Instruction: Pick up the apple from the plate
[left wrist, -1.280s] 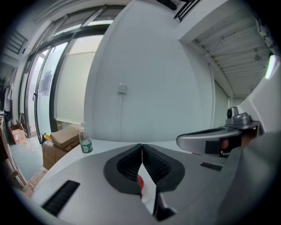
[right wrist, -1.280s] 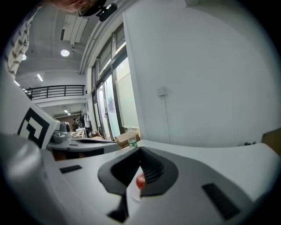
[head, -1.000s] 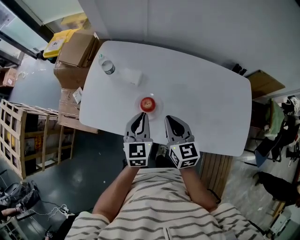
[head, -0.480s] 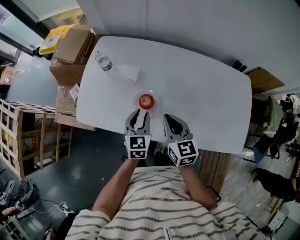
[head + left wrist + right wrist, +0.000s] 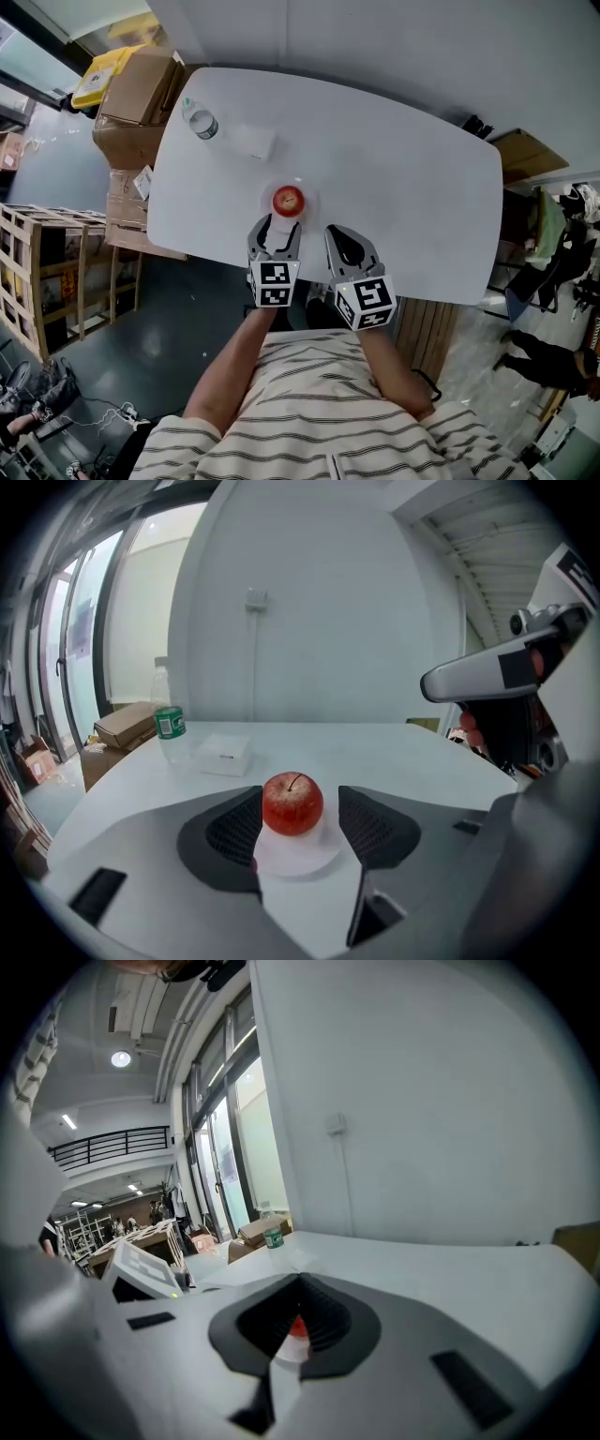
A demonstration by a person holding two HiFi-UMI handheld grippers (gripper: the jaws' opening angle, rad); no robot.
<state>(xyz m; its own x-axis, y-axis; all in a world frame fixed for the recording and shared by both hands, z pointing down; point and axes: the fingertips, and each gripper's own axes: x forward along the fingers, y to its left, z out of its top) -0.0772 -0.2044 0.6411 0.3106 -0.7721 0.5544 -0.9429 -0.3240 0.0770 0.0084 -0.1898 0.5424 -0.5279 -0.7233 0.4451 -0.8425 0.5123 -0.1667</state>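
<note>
A red apple (image 5: 288, 200) sits on a small white plate (image 5: 306, 200) near the front of the white table (image 5: 403, 206). My left gripper (image 5: 276, 223) is just in front of it, and its jaws are opening. In the left gripper view the apple (image 5: 292, 803) stands on the plate (image 5: 305, 860) between the spread fingers (image 5: 234, 829); the pads do not touch it. My right gripper (image 5: 335, 232) hangs beside it to the right, shut and empty. Only a red sliver of the apple (image 5: 297, 1327) shows in the right gripper view.
A water bottle (image 5: 201, 122) and a small white box (image 5: 257, 142) stand at the table's back left. Cardboard boxes (image 5: 136, 89) and a wooden crate (image 5: 47, 272) are on the floor to the left. The table's front edge runs just under both grippers.
My left gripper has come down toward the table in front of the apple, and its jaws have spread from shut to open. The right gripper has stayed put.
</note>
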